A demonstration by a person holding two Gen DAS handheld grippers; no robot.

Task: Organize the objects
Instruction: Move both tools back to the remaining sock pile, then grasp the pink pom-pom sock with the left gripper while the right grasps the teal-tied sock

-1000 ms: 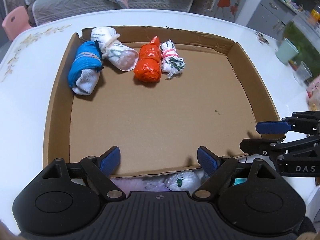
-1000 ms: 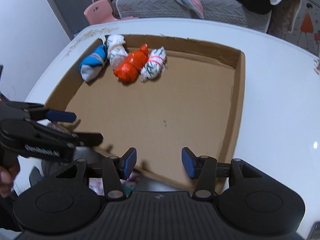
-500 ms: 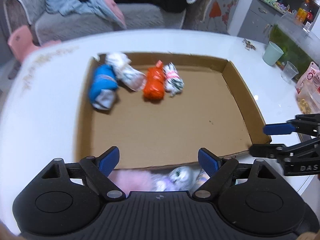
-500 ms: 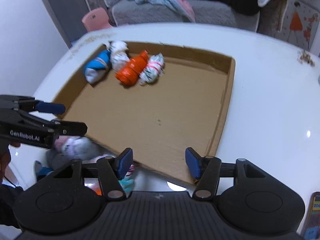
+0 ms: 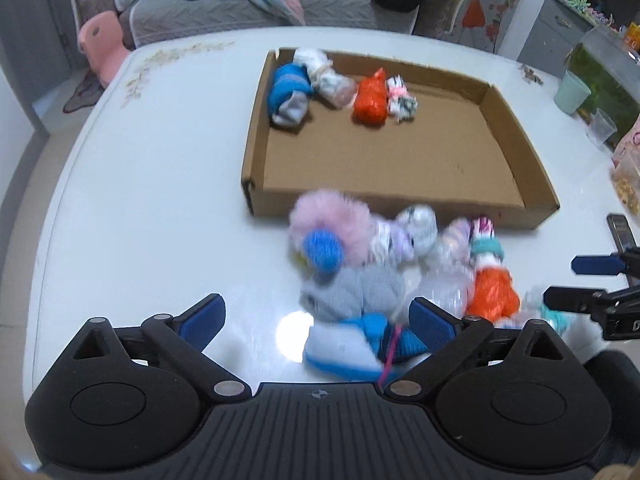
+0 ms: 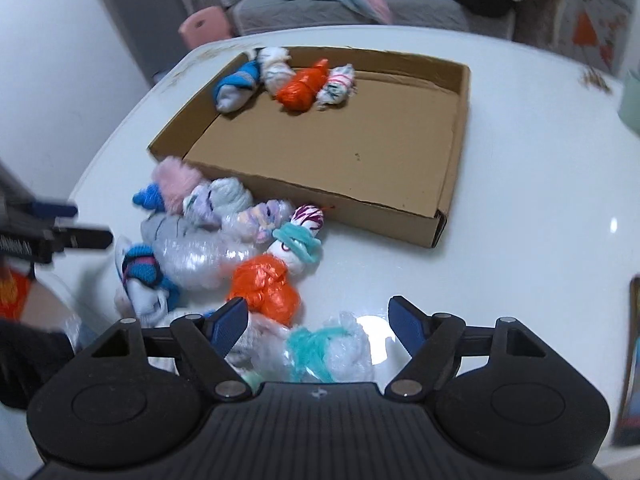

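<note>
Right wrist view alone: teal-tied bundle (image 6: pixel 332 354) between wide-open, empty right hand-held gripper (image 6: pixel 318 322).

Black ribbed gripper bodies, blue-padded fingers (image 5: pixel 204 318), silver screws.

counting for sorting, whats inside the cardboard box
Four bundles lie along the far wall of the cardboard box: blue, white, orange, white-green. Nothing hides the floor.

Matt cardboard tray (image 5: pixel 516 152), glossy table (image 5: pixel 160 200)
</note>
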